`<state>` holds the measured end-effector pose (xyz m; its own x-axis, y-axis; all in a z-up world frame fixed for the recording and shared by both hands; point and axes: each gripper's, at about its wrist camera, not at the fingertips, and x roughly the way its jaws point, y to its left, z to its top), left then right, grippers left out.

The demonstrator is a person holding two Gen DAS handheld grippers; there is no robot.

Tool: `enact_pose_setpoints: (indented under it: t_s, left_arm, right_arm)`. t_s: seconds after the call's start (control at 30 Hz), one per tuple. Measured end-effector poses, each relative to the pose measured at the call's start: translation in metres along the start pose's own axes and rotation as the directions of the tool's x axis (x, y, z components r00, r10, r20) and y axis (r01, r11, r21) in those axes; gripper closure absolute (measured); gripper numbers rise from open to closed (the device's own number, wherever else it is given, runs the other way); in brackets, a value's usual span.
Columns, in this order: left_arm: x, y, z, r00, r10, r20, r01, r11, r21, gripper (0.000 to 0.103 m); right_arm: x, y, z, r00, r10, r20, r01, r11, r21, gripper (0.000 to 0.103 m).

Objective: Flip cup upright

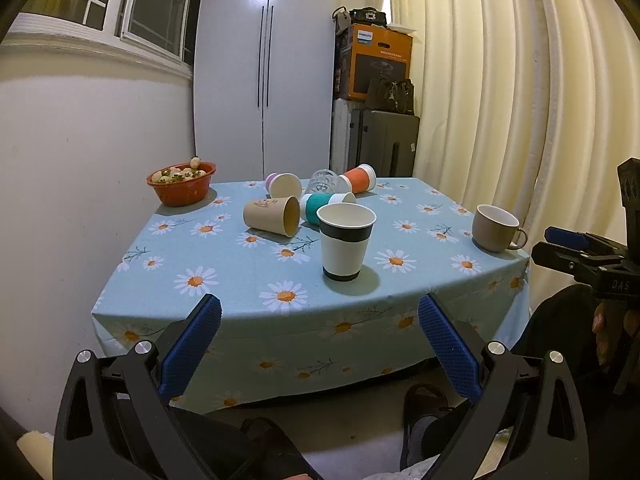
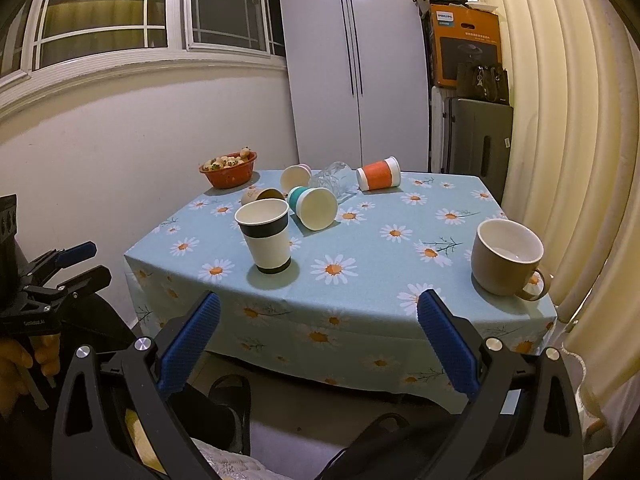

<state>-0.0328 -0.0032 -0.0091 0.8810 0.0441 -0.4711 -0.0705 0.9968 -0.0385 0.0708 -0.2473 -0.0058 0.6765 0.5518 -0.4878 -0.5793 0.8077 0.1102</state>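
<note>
Both grippers hung back from the table, short of its near edge and touching nothing. The left gripper had its blue-padded fingers spread wide, and the right gripper was spread just as wide — neither pinched anything.

On the daisy-print tablecloth, a white paper cup with a black band stood upright near the front, mouth up. Behind it a cluster of cups lay on their sides: a brown kraft paper cup with its mouth turned toward the banded cup, a teal-sleeved cup just beside it, a pink-based cup farther back, a clear glass between them, and an orange-sleeved cup at the far side. The cluster's cups lay close together; whether any touched could not be told.

A taupe ceramic mug sat upright near the table's right front corner, well apart from the rest. A red bowl of small pale items rested at the far left corner.
</note>
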Motion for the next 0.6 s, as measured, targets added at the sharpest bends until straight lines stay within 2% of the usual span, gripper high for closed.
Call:
enact_pose_setpoints:
  t_s: [0.6]
  left_arm:
    - [0.0011, -0.0011, 0.0009, 1.0, -0.001, 0.002, 0.001, 1.0, -0.001, 0.007]
  right_arm:
    - [0.006, 0.0072, -0.0014, 1.0, -0.016, -0.022, 0.016, 0.999, -0.033, 0.005]
